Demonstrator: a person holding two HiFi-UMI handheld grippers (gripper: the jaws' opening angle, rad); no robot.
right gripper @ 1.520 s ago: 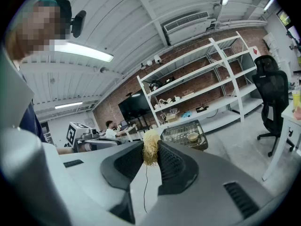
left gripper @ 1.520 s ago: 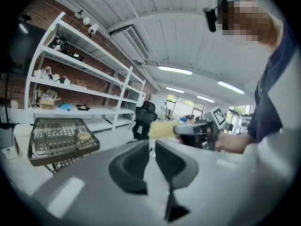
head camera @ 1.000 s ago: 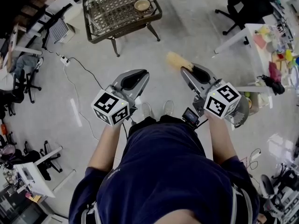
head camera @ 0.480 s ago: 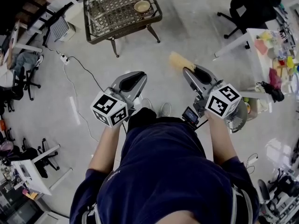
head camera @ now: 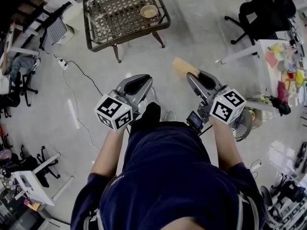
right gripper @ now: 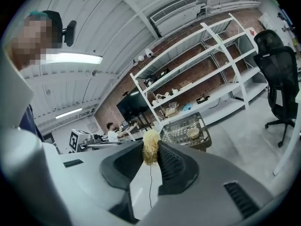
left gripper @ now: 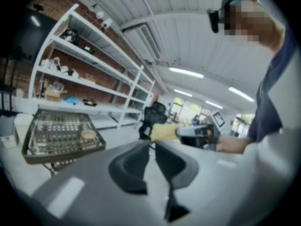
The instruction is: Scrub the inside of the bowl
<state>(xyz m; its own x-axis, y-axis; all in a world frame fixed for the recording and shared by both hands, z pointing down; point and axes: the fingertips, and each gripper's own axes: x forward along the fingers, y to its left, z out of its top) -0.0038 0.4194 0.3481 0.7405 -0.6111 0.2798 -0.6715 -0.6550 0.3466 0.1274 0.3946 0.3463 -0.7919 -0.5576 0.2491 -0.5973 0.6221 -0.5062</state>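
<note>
One tip-only pinch by the right gripper [right gripper: 150,146] risks dropping the scrubber [right gripper: 151,153]; the left gripper [left gripper: 151,145] is slightly parted, empty.

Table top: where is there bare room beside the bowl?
The table is bare left of and in front of the bowl, which sits by its right rim. Only the strip between bowl and rim is tight.
</note>
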